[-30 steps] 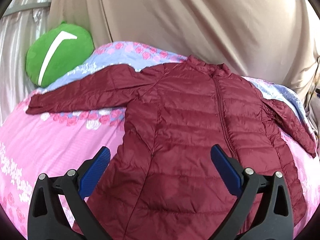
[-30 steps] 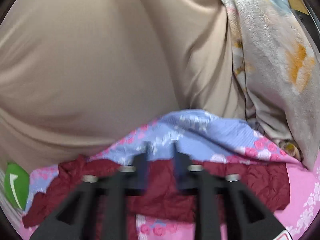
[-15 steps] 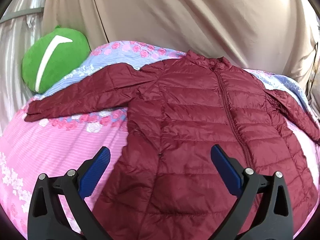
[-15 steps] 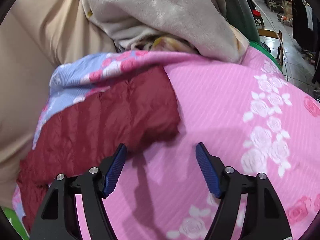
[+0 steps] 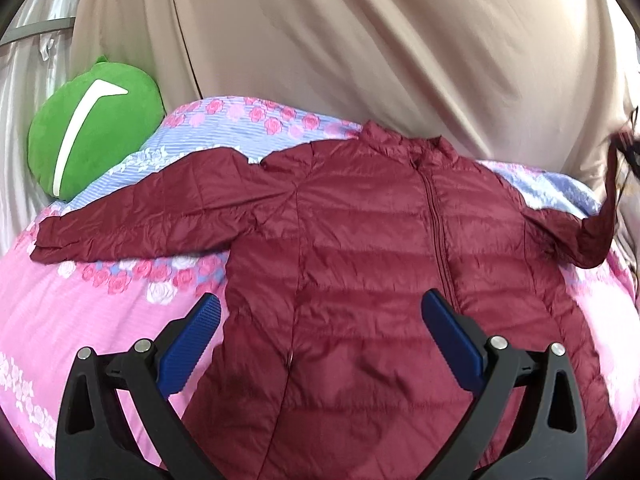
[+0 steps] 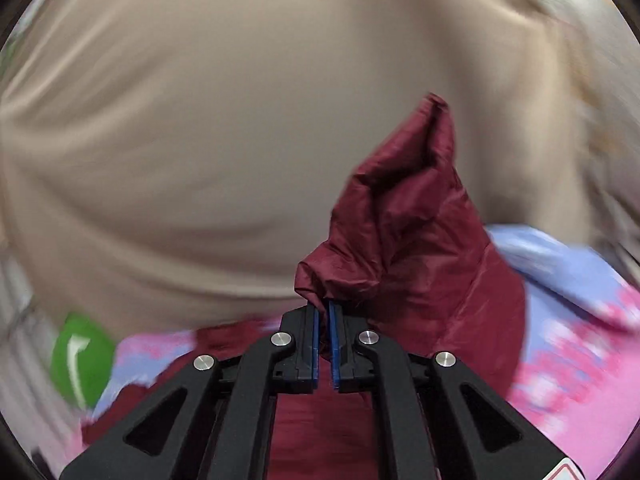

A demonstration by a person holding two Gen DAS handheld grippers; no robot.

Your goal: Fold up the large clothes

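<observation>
sleeve (image 6: pixel 404 240) now lifted, right gripper (image 6: pixel 323 316) clamped

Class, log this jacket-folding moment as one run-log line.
right gripper: shut on sleeve, lifted | left gripper: open above maroon puffer jacket | bedspread

A maroon quilted puffer jacket (image 5: pixel 360 264) lies front-up and zipped on the bed, collar at the far side. One sleeve (image 5: pixel 136 220) stretches flat sideways; the other sleeve (image 6: pixel 404 232) is lifted, its cuff bunched.

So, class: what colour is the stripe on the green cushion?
White, a curved stripe across the green cushion, clearest in the left wrist view.
</observation>
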